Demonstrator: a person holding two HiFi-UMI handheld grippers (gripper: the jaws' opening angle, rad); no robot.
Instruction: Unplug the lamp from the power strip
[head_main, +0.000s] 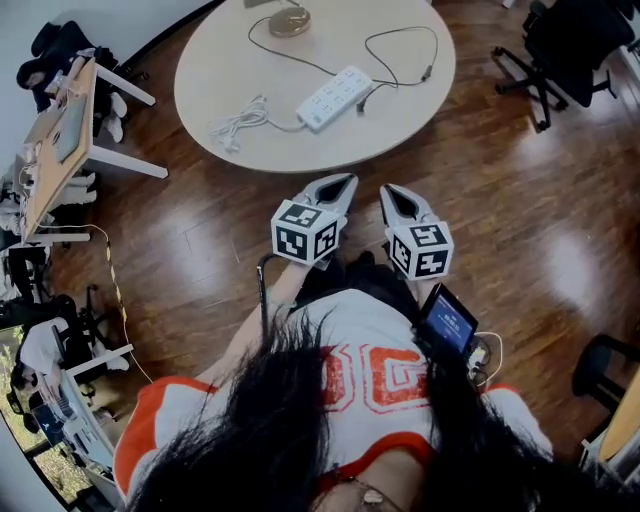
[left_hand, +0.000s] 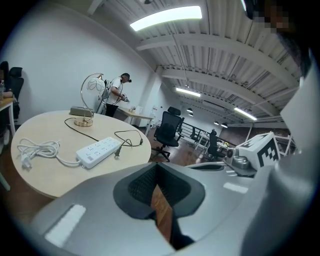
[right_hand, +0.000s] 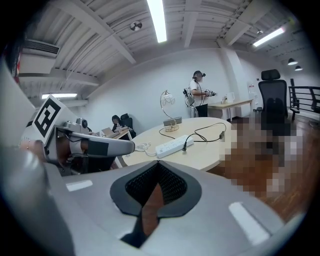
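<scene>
A white power strip (head_main: 335, 97) lies on the round beige table (head_main: 400, 130), with its white cord (head_main: 237, 125) bundled to its left. A black plug (head_main: 366, 99) sits at the strip's right end, and a thin black cord loops across the table toward the lamp's brass base (head_main: 289, 21) at the far edge. Both grippers hang over the floor short of the table, close to the person's body. My left gripper (head_main: 340, 183) and right gripper (head_main: 396, 192) are shut and hold nothing. The left gripper view shows the strip (left_hand: 98, 151) and lamp (left_hand: 86, 107) ahead; the right gripper view shows the strip (right_hand: 172, 146) too.
Dark wooden floor surrounds the table. Black office chairs (head_main: 560, 50) stand at the far right, and a tilted wooden desk (head_main: 60, 130) stands at the left. Another person (left_hand: 117, 95) stands far behind the table. A small screen device (head_main: 447, 320) hangs at the person's waist.
</scene>
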